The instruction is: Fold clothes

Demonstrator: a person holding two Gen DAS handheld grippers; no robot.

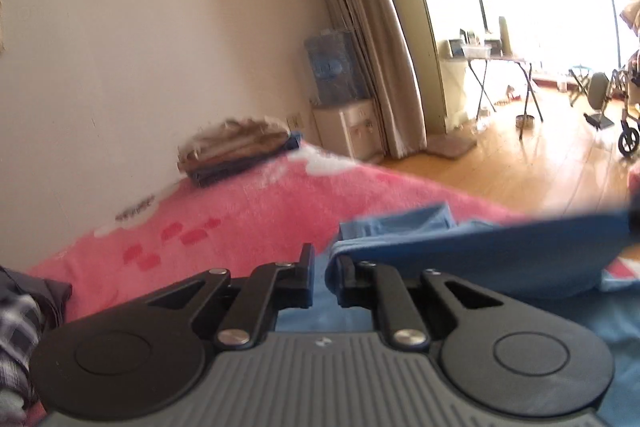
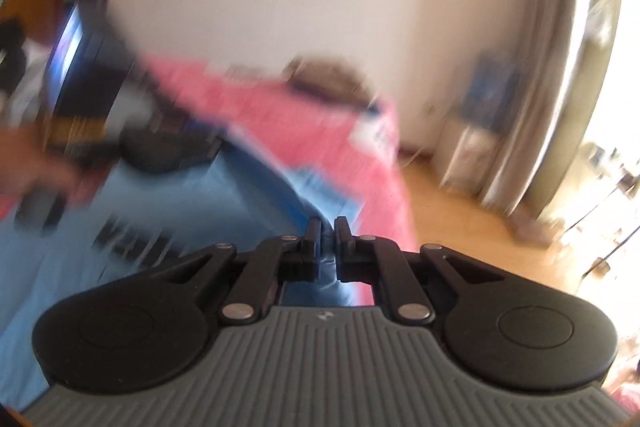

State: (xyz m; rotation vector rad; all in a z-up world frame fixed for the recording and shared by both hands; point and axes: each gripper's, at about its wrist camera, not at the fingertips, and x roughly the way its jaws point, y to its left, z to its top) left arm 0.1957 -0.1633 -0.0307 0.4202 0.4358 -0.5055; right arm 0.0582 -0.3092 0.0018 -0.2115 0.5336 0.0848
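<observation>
A blue garment [image 1: 480,251] lies on a pink blanket [image 1: 260,211] that covers a bed. My left gripper [image 1: 325,261] is shut on a folded edge of it; the cloth fills the narrow gap and wraps over the right finger [image 1: 346,275]. From there the garment runs raised and taut to the right edge of the view. In the blurred right wrist view, my right gripper [image 2: 328,227] is shut on another edge of the blue garment [image 2: 180,195], fingers almost touching. The left gripper [image 2: 200,149] shows there as a dark blur, with a person's hand [image 2: 28,167] behind it.
A stack of folded clothes [image 1: 240,151] sits at the blanket's far end by the wall. Plaid clothing [image 1: 16,319] lies at the near left. Beyond the bed stand a water dispenser [image 1: 344,127], curtains [image 1: 384,67], a folding table [image 1: 500,59] and a wheelchair [image 1: 624,107] on wooden floor.
</observation>
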